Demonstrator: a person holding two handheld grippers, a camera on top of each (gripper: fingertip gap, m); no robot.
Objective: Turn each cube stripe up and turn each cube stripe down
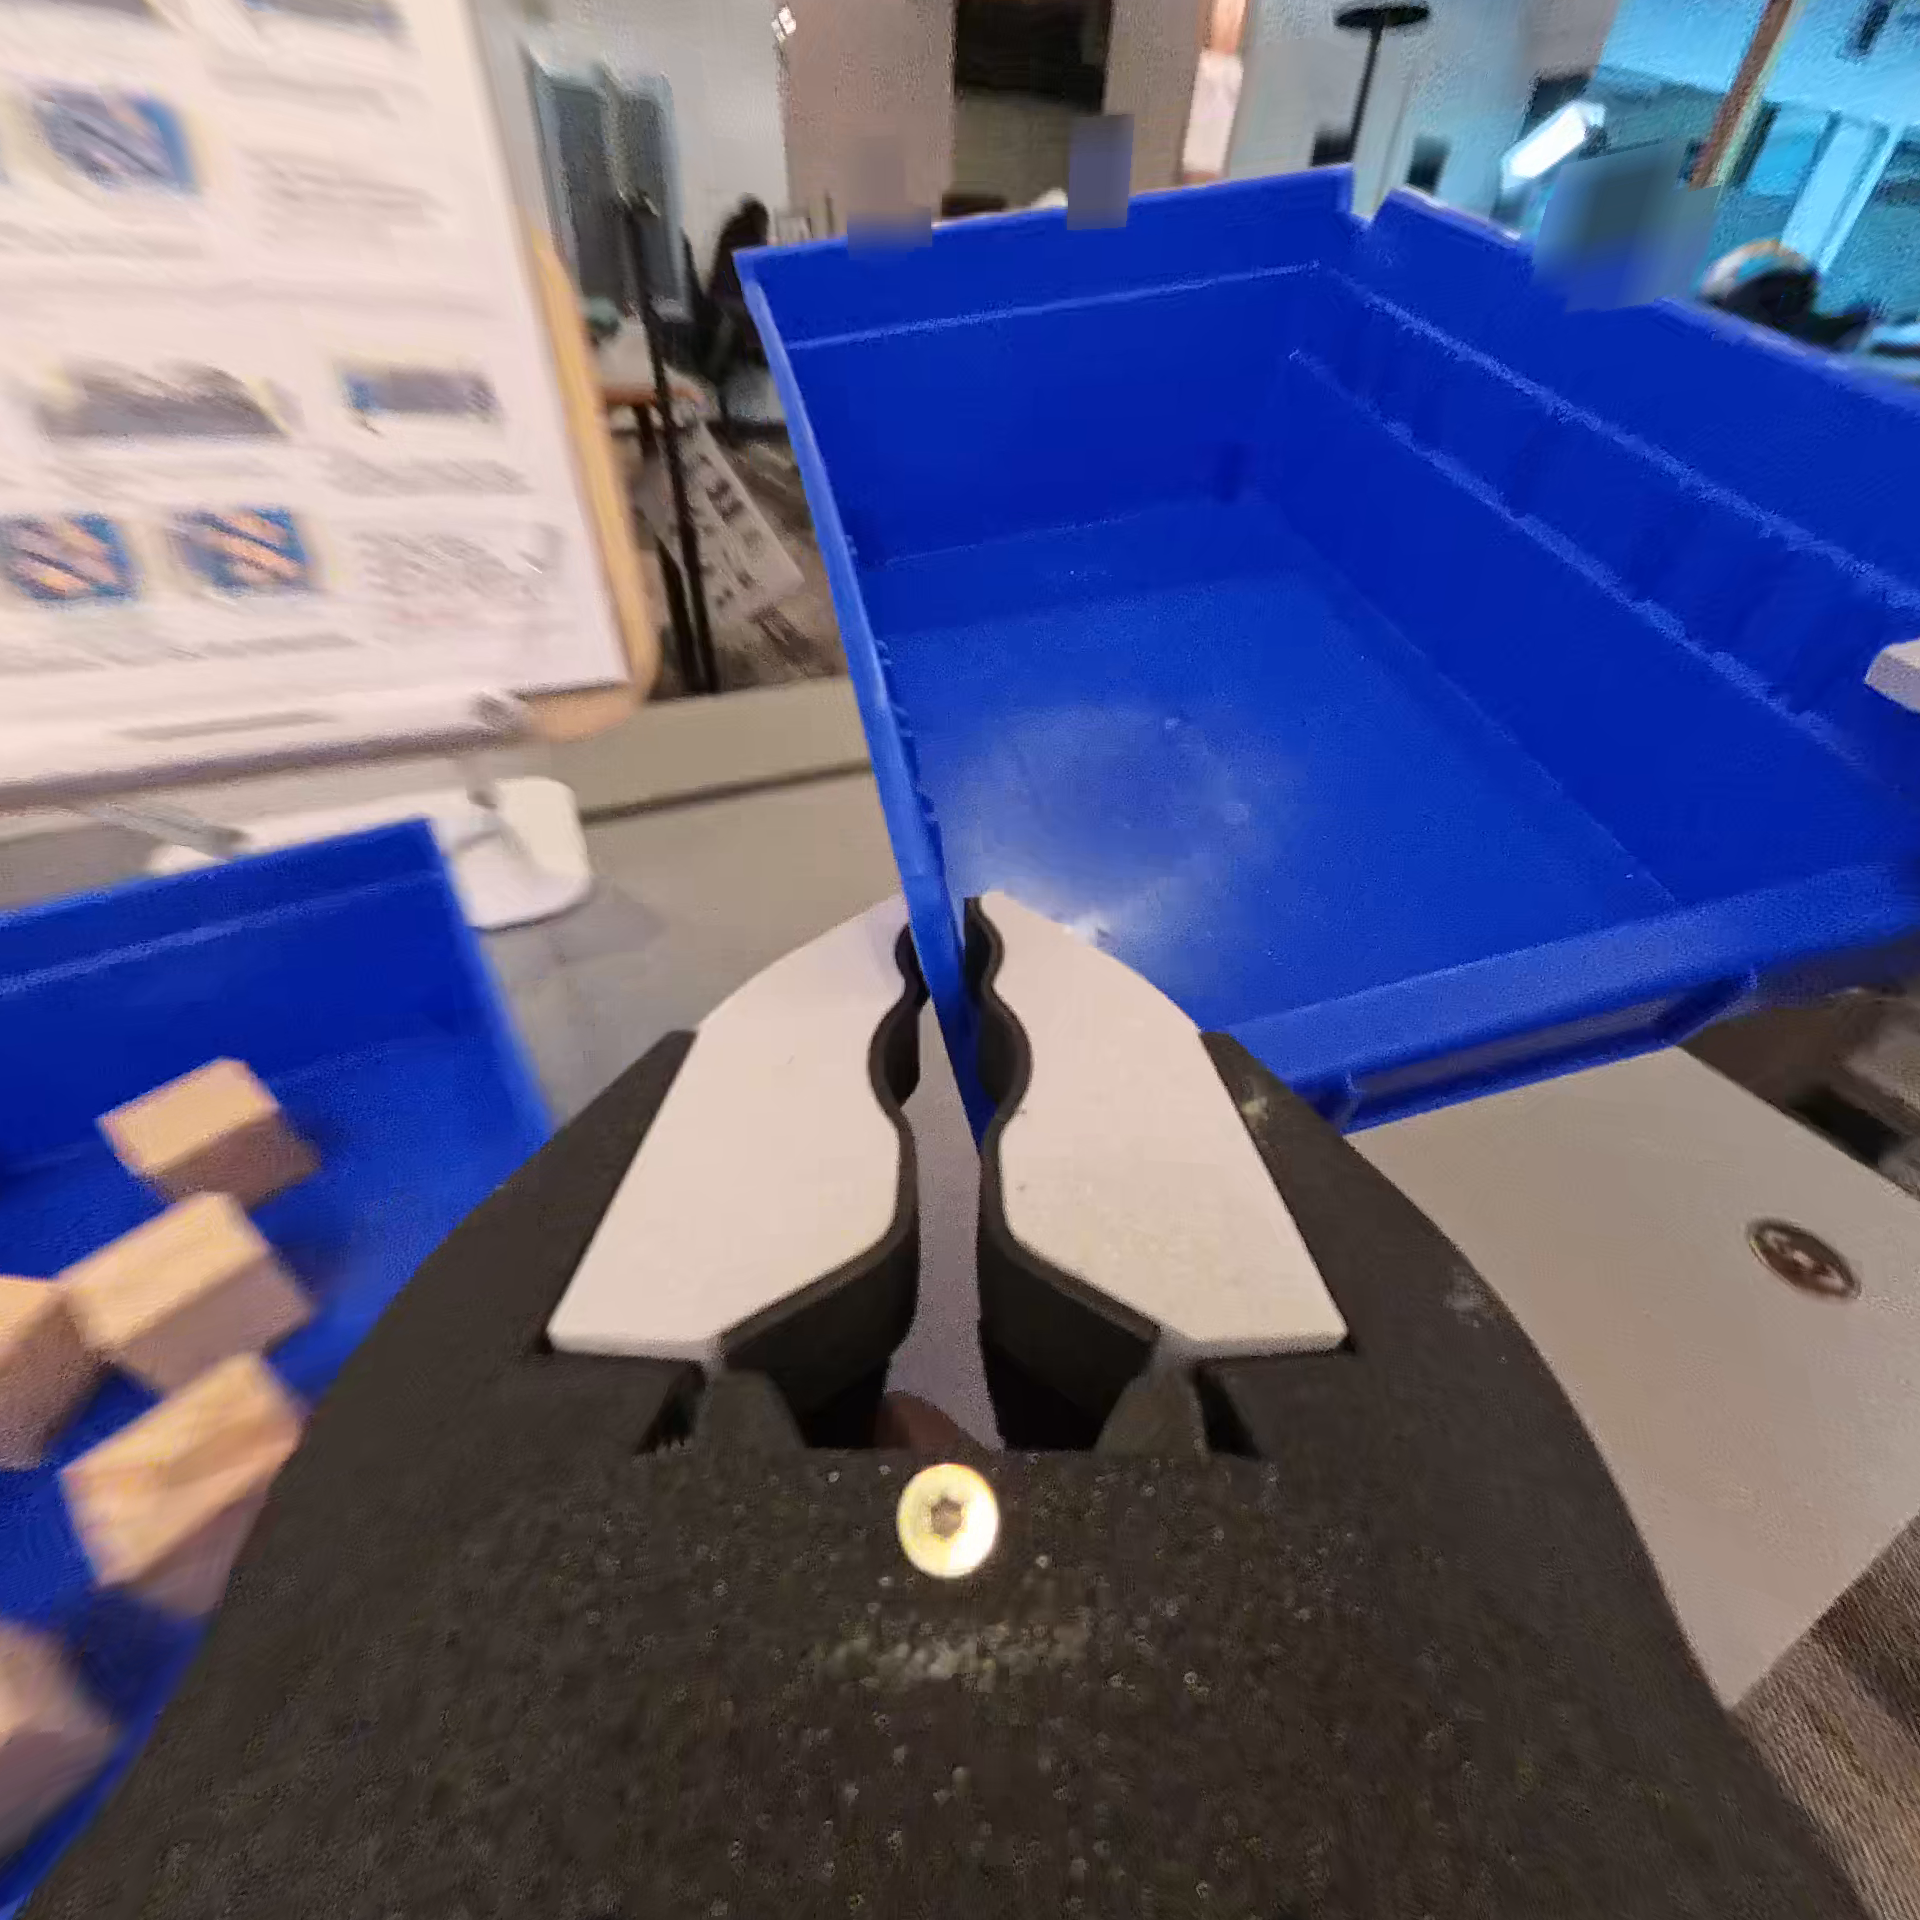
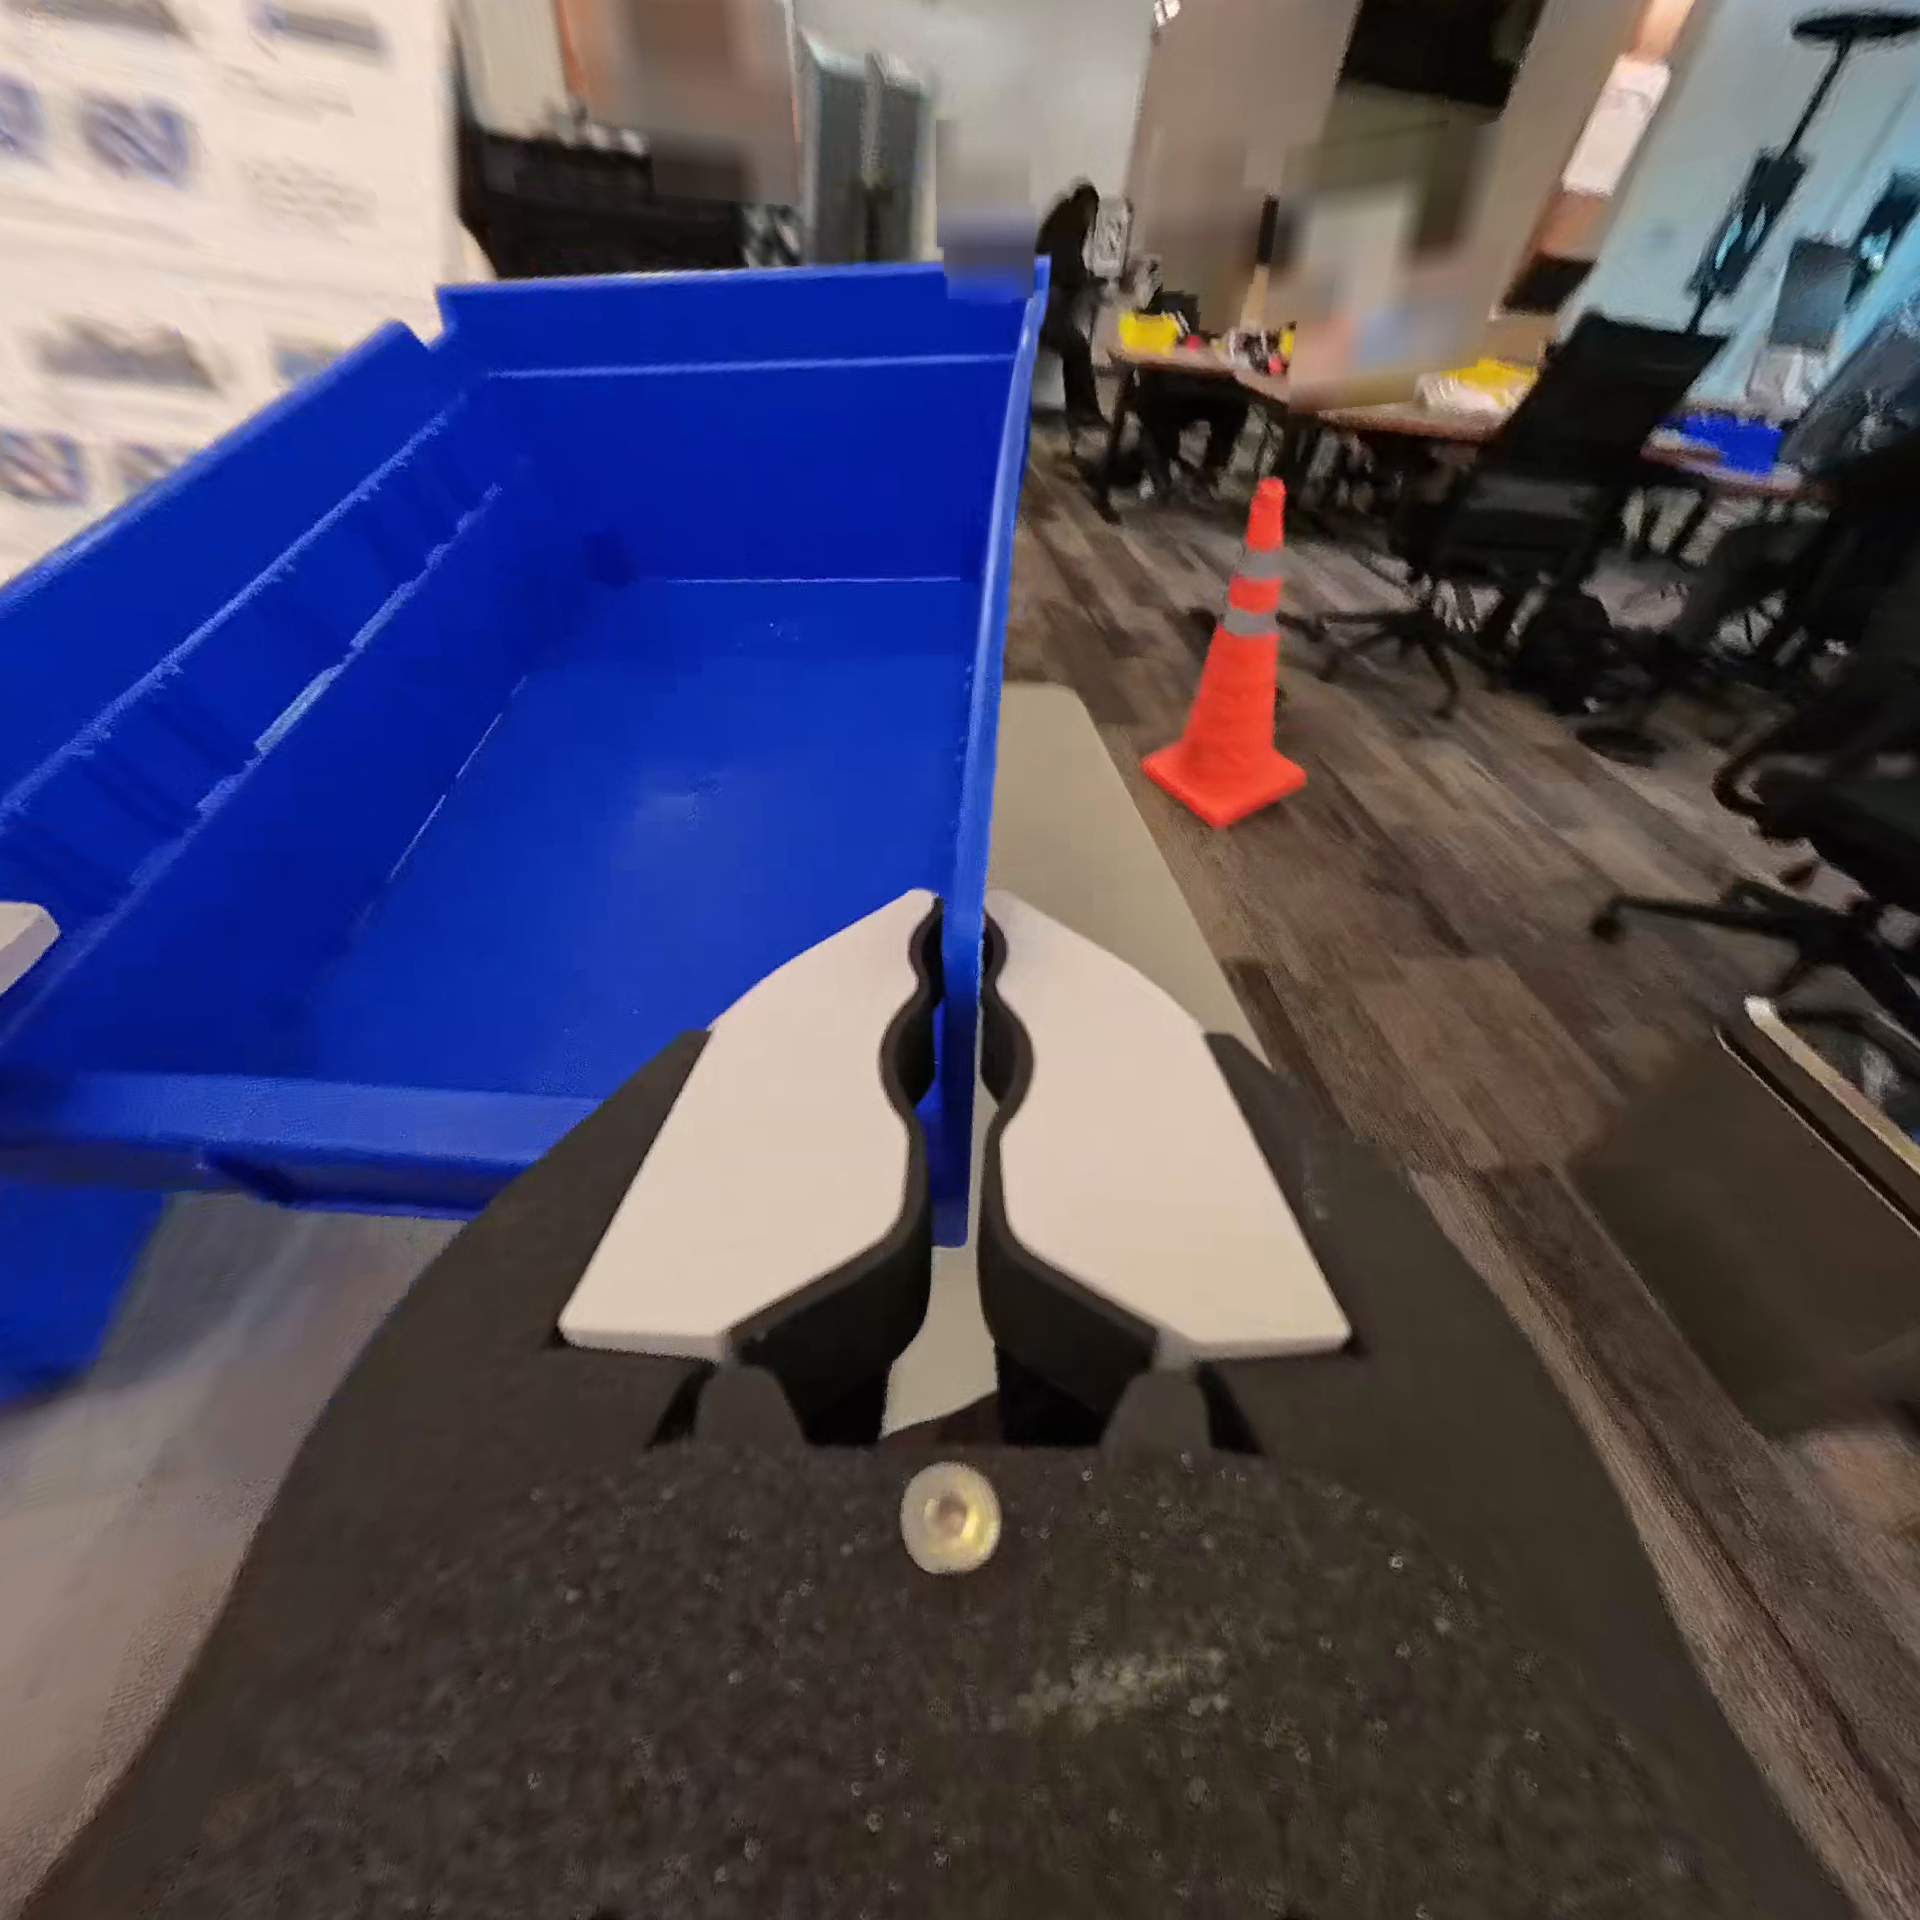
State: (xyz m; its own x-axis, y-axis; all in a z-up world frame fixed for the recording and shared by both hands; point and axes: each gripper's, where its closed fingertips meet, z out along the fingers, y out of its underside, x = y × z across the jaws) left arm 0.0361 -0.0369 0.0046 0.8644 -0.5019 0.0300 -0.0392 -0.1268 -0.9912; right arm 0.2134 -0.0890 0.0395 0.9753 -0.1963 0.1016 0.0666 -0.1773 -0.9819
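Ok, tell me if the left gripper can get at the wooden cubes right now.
Probably not: the left gripper is shut on the empty blue bin's wall; the wooden cubes lie in another bin to its left.

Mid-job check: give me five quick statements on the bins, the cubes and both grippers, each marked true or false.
1. The left gripper is shut on a side wall of the large blue bin. True.
2. The right gripper is open and holds nothing. False: it clamps the bin's opposite wall.
3. The large blue bin holds cubes. False: it is empty.
4. The wooden cubes lie in the second blue bin. True.
5. An orange cone stands on the floor. True.
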